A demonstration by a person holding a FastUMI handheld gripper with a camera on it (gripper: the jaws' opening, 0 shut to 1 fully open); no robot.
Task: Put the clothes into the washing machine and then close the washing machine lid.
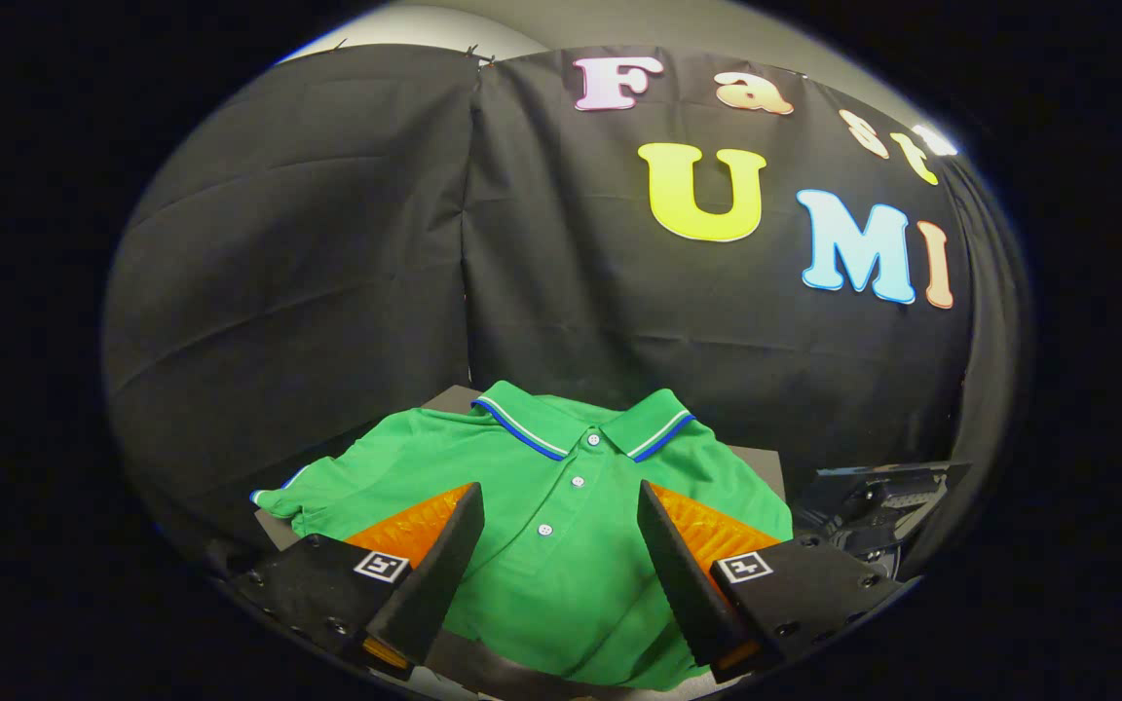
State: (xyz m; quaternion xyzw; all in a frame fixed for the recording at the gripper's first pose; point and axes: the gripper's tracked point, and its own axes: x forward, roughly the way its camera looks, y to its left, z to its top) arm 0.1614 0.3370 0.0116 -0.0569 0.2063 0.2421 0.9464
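Observation:
A green polo shirt with a blue-and-white striped collar and white buttons lies spread flat on a dark surface, collar pointing away from me. My gripper hovers just above its chest, open wide, one finger on each side of the button placket. Nothing sits between the fingers but the shirt's front below them, and I cannot tell whether they touch the cloth.
The dark platform under the shirt shows at its far corners. A dark mechanical piece stands to the right of the shirt. The booth's black cloth wall rises close behind.

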